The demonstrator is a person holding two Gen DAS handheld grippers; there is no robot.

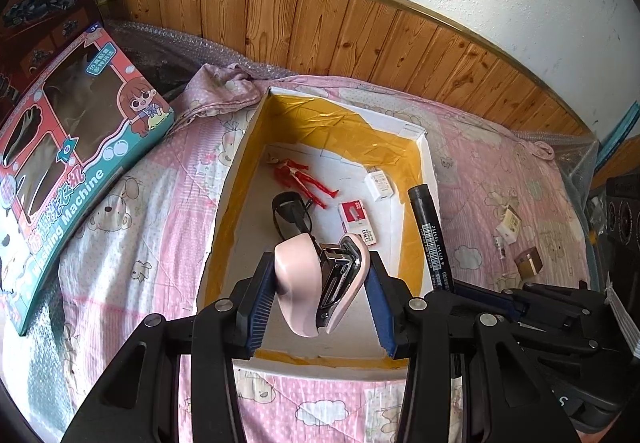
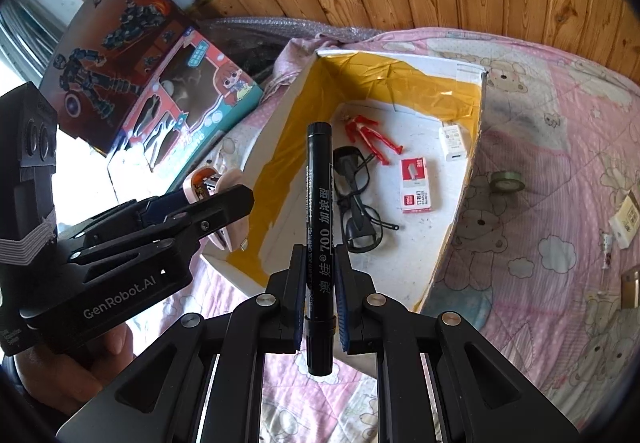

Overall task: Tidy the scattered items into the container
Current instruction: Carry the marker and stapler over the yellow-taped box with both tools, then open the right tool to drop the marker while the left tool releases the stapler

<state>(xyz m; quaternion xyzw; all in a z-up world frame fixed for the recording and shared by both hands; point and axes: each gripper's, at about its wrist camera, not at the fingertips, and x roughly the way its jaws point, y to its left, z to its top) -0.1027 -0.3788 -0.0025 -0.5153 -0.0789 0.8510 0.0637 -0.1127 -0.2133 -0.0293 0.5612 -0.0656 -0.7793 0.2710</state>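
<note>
Jaws clamp pink stapler [image 1: 320,283] and black marker [image 2: 319,243]; only the right wrist view shows tape roll [image 2: 507,181].

One stapler [image 1: 316,283], one marker [image 2: 319,243], one glasses [image 2: 358,199], one red figure [image 2: 370,139], two toy boxes [image 2: 192,115], one tape roll [image 2: 507,182]

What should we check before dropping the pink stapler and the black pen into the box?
1. Left gripper shut on the pink stapler: ok.
2. Right gripper shut on the black marker: ok.
3. Stapler above the box: ok.
4. Marker fully over the box: cannot tell.
5. Bare floor free beside the glasses and staple box: ok.
6. Tape roll still out on the bedspread: not ok.
</note>
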